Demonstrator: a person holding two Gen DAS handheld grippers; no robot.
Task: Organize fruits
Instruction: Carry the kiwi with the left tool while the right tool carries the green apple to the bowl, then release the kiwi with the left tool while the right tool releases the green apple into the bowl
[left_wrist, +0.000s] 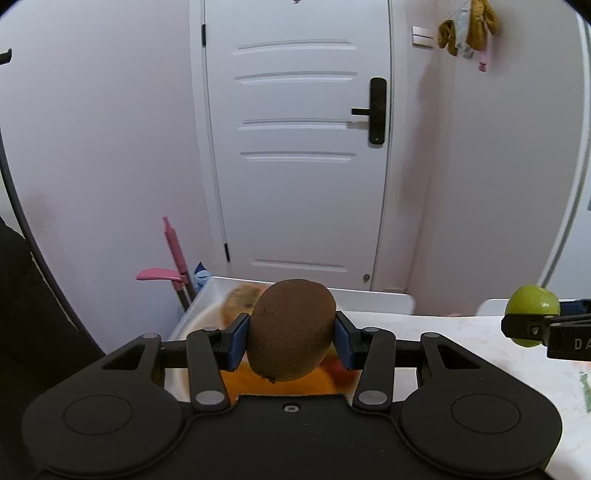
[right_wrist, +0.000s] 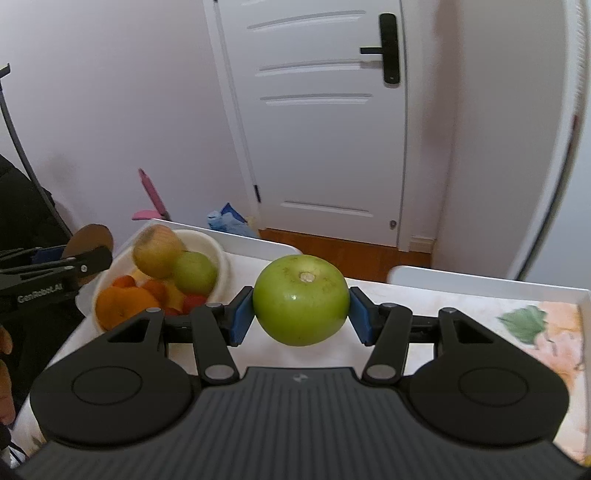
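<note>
The left gripper (left_wrist: 291, 338) has its blue pads pressed on both sides of a brown, fuzzy, egg-shaped kiwi (left_wrist: 291, 330), which hangs clear in the air above the near edge of a white round bowl (right_wrist: 207, 240) of mixed fruit. The right gripper (right_wrist: 301, 312) is likewise clamped on a smooth green round apple (right_wrist: 301, 302), stem end up, held above the pale tabletop (right_wrist: 461, 295) to the right of that bowl. So two fruits are in hand at once and neither is set down anywhere yet. The bowl sits at the far left of the table and holds a yellowish pear-like fruit (right_wrist: 157, 251), a second green apple (right_wrist: 195, 273), an orange round fruit (right_wrist: 118, 308) and smaller red and orange pieces, blurred and hard to name. No second bowl or tray for sorting shows in either view, so where the kiwi and apple are meant to go cannot be told. Judging by the full bowl, the sorting looks to be at an early or middle stage, with most fruit yet to be handled. A white panelled door (left_wrist: 295, 147) stands behind.
</note>
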